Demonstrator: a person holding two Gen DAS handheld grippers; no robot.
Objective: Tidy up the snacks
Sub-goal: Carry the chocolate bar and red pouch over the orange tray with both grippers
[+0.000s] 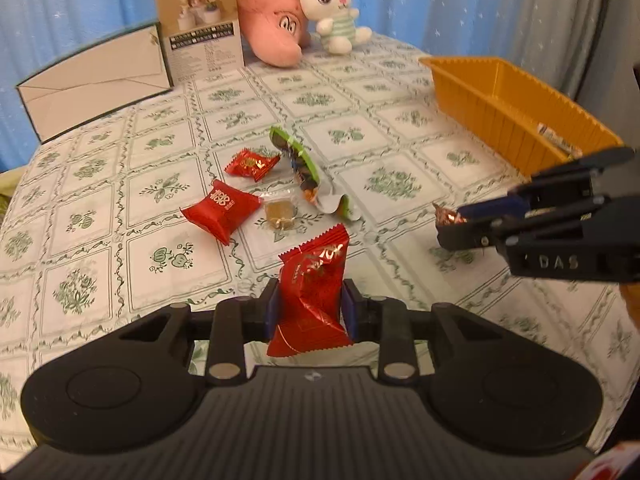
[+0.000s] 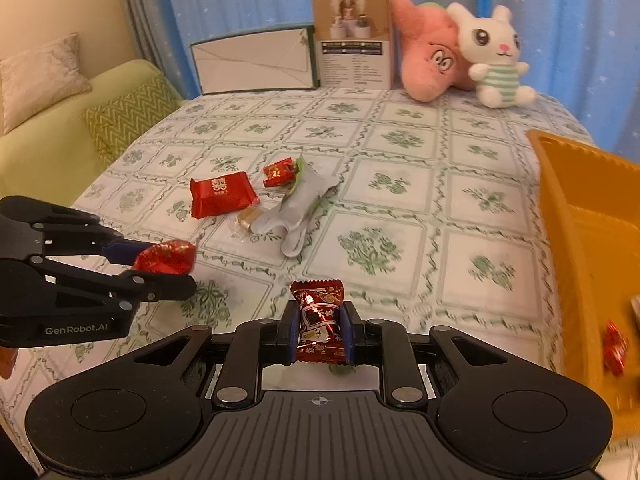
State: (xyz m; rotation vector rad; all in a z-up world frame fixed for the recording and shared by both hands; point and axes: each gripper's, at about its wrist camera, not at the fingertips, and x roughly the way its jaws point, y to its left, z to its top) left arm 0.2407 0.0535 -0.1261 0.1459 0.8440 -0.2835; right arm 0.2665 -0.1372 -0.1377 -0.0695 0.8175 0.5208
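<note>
My left claw (image 1: pixel 311 308) is clamped on a red packet (image 1: pixel 312 292), its blue pads squeezing the wrapper's waist so the top flares above them and the bottom bulges below. My right claw (image 2: pixel 320 330) is clenched on a dark red candy (image 2: pixel 319 320) with gold print, standing upright between the pads. Each claw shows in the other's camera, raised above the tablecloth (image 1: pixel 120 200) with its sweet pinched at the tips.

Out on the cloth, toward the middle, the rest of the snacks lie close together: a square red pack (image 1: pixel 222 210) on the left, a small red candy (image 1: pixel 252 165) just beyond it, a clear-wrapped brown sweet (image 1: pixel 280 212) beside the pack, and a long green bag (image 1: pixel 304 170) (crumpled, silver side up from my right camera) running near to far on the right of the group.

The orange bin (image 1: pixel 508 108) sits at the right edge of the table. Inside it I can see a red sweet (image 2: pixel 614 348) and a pale wrapper (image 1: pixel 554 138), both blurred.

At the far edge stand an envelope box (image 1: pixel 96 80), a printed carton (image 1: pixel 200 28), a pink plush (image 1: pixel 268 16) and a white bunny (image 1: pixel 332 8).
</note>
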